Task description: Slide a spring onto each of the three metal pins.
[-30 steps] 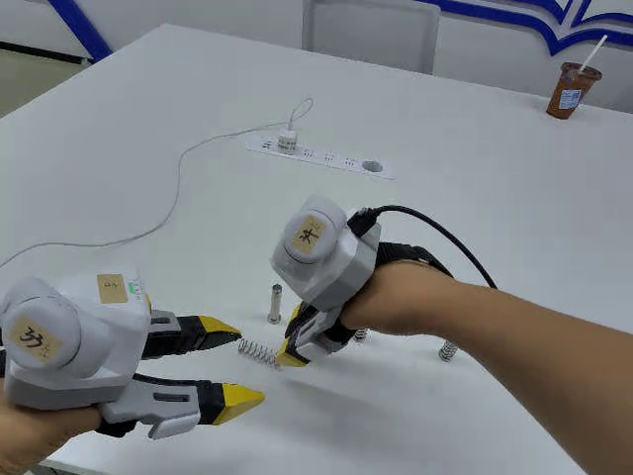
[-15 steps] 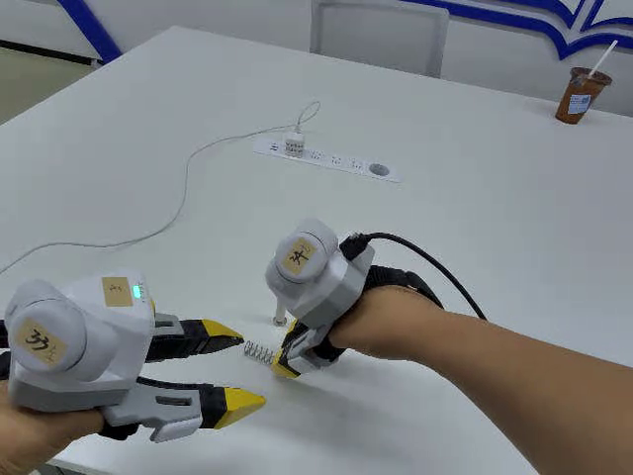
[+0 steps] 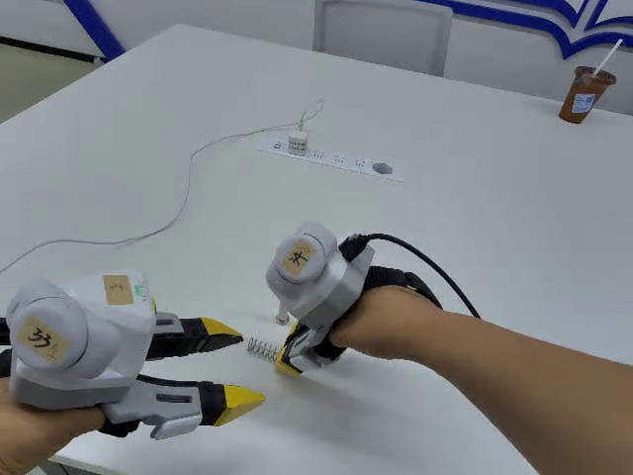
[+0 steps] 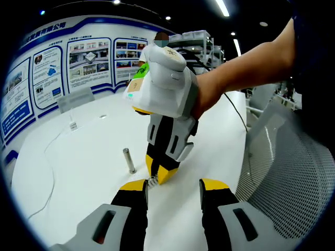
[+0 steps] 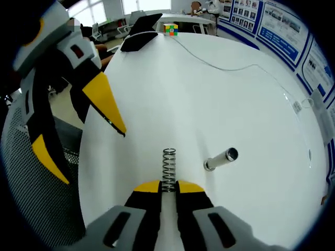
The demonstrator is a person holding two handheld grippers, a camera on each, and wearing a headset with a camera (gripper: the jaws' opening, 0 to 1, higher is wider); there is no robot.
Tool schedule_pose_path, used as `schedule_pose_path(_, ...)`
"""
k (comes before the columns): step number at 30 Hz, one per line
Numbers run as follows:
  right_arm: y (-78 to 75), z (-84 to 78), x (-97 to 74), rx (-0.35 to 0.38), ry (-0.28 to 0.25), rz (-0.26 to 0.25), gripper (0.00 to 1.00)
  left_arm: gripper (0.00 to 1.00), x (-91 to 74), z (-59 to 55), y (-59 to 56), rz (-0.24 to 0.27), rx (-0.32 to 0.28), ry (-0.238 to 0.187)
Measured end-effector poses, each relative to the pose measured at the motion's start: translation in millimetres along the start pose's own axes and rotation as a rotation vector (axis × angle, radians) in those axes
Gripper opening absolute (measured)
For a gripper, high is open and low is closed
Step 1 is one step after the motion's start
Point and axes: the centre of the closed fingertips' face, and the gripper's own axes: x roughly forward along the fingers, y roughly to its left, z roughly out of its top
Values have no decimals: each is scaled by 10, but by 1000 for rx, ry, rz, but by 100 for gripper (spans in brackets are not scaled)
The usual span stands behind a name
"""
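My right gripper is shut on one end of a small coil spring, which sticks out to the left low over the white table. A short metal pin stands upright just behind it, mostly hidden by the gripper's body. In the right gripper view the spring points forward from my right gripper, with the pin a little to its right. My left gripper stands open at the near left, holding nothing. In the left gripper view my left gripper faces the pin.
A white power strip with a plug and a thin cable lies mid-table. A drink cup stands at the far right and a chair behind the table. A coloured cube sits at the table's far end.
My right gripper has shifted a little left with the spring, and its body now covers most of the pin. Two loose springs seen beside the forearm are now hidden. The left gripper has stayed put.
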Motion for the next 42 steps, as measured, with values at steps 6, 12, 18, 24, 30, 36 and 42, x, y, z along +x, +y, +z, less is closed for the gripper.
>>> schedule_pose_path(6,41,-53,-49,-9,15,14,12,40,13,-21,2,0,-1,7)
schedule_pose_path(12,90,-111,-193,-61,25,21,11,40,65,-32,-17,-13,10,20)
schedule_pose_path(18,175,-125,-417,-125,5,49,11,39,123,7,-25,-30,28,26)
schedule_pose_path(24,250,-158,-622,-188,-6,60,11,38,202,68,-53,-53,47,22)
schedule_pose_path(30,363,-154,-746,-261,-13,76,12,34,253,103,-119,-82,75,22)
schedule_pose_path(36,399,-135,-814,-288,-25,83,12,29,284,139,-169,-101,96,17)
schedule_pose_path(42,468,-145,-842,-319,-29,99,12,22,305,174,-217,-118,117,14)
